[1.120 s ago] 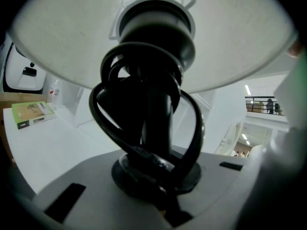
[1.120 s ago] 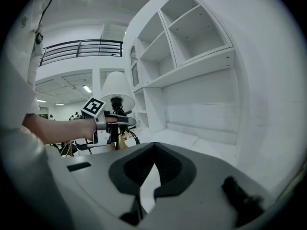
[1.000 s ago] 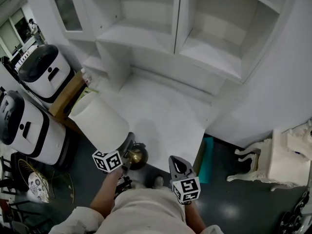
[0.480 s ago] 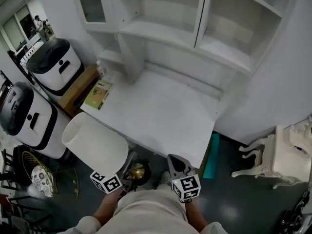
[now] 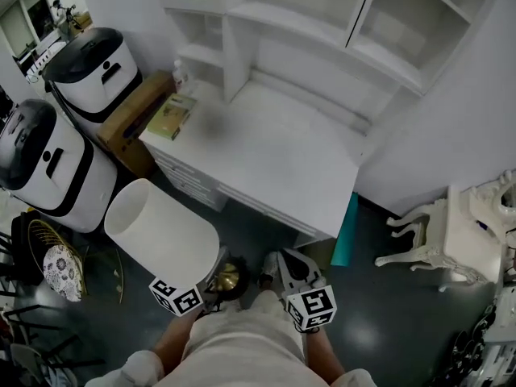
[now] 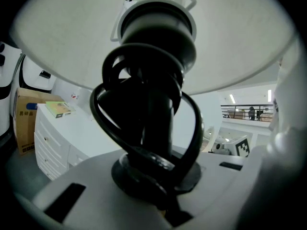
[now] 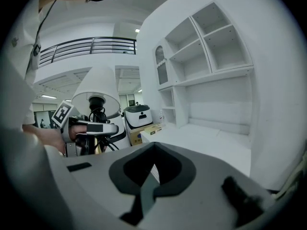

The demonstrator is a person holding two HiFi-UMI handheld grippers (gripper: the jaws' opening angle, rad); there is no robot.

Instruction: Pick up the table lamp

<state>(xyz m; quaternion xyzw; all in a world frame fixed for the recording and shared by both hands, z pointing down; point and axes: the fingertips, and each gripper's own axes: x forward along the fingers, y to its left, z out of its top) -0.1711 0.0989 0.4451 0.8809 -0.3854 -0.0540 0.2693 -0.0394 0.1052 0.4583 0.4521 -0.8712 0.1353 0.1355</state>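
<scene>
The table lamp hangs tilted over the dark floor at the lower left of the head view, with its white shade [image 5: 161, 232] pointing up-left and its brass base [image 5: 228, 279] close to my body. My left gripper [image 5: 214, 274] is shut on the lamp's black stem [image 6: 153, 95], just under the shade [image 6: 72, 42]. The black cord [image 6: 192, 123] loops around the stem above the jaws. My right gripper [image 5: 278, 263] is beside the lamp at the right, shut and holding nothing. In the right gripper view the lamp [image 7: 96, 87] shows at the left, beyond the right gripper [image 7: 148, 176].
A white desk [image 5: 274, 168] with shelving [image 5: 322, 31] stands ahead, and a green book [image 5: 171, 115] lies on its left corner. A cardboard box [image 5: 133, 111] and two white-and-black machines [image 5: 85, 67] [image 5: 40, 168] stand at the left. A white ornate stool [image 5: 451, 240] is at the right.
Both grippers and the lamp have drawn back from the white desk, which now lies farther up the head view. The lamp is over the floor, off the desk. The left grip is unchanged.
</scene>
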